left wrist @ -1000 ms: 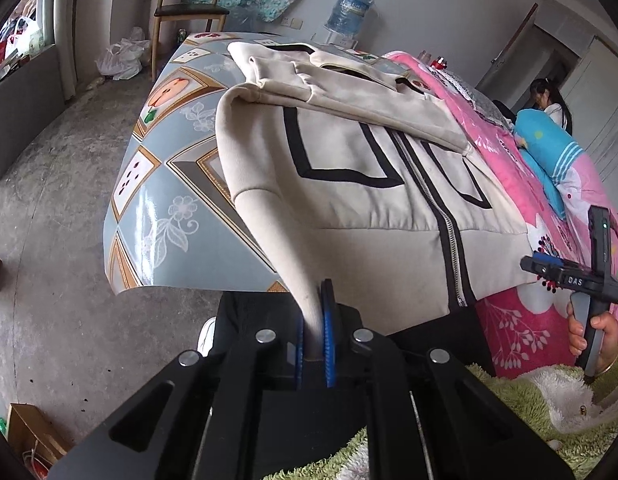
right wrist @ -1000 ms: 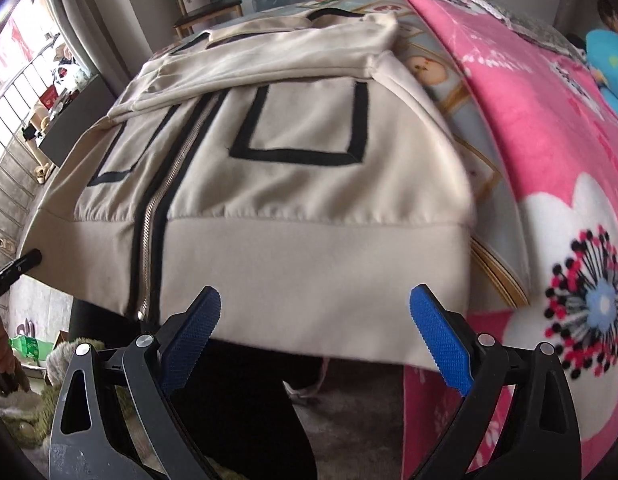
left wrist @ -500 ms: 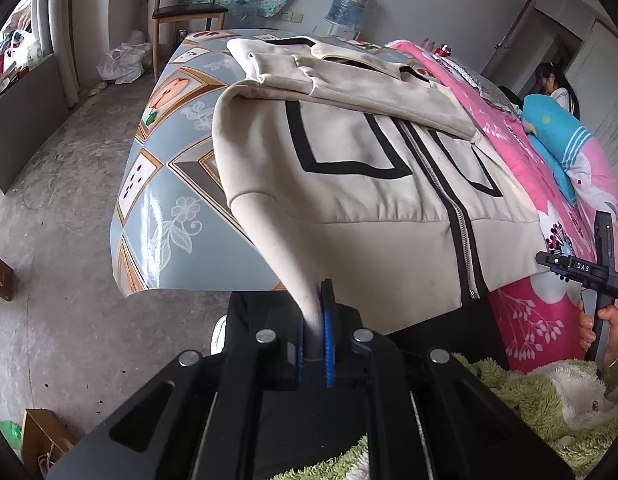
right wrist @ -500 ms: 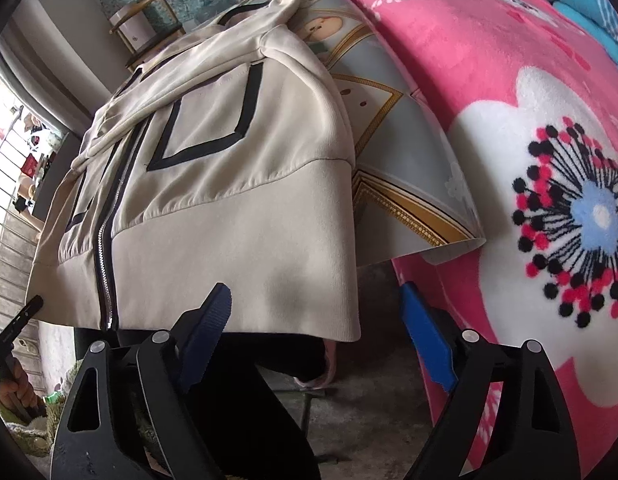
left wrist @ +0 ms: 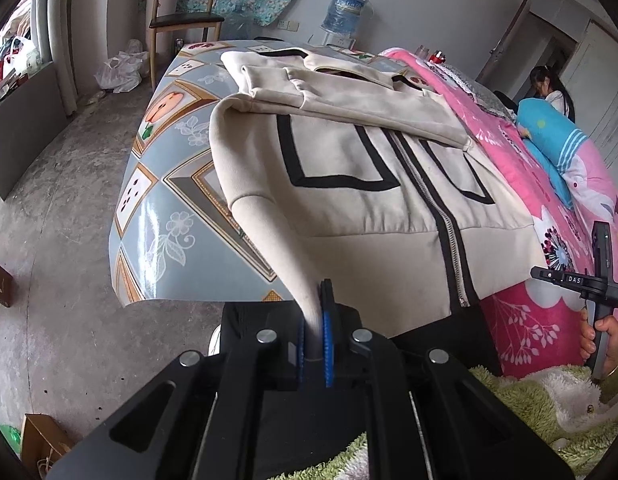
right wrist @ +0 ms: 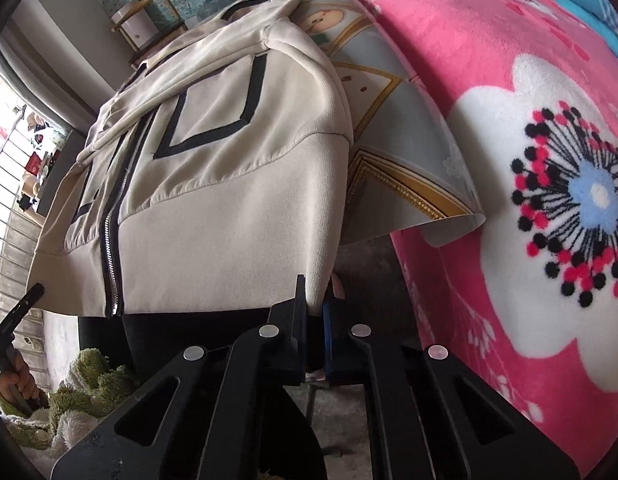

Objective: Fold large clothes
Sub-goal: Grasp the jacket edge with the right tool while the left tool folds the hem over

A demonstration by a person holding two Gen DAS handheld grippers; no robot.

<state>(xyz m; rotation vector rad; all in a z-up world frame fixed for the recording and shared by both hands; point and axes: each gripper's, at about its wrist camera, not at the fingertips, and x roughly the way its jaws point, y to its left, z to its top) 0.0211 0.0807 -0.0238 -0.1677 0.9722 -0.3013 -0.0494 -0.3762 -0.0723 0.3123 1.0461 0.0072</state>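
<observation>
Now we are pinching the jacket point(left wrist: 389, 200) with both tools: our right gripper point(right wrist: 315, 312), which stood wide open under the hem a second ago, has just been closing, and its jaws are now clamping the jacket's lower right corner. Our left gripper point(left wrist: 314, 336) is still squeezing the lower left corner between its blue pads point(left wrist: 328, 344), barely apart, as before. The jacket is lying zip-up on the patterned mat point(left wrist: 161, 208), sleeves folded across its chest, and its hem is hanging over the near edge. The right side seam is sitting close to the mat's right border, where the pink blanket point(right wrist: 529, 160) begins. Left of the mat, bare concrete floor point(left wrist: 57, 248) is leaving us free room.
</observation>
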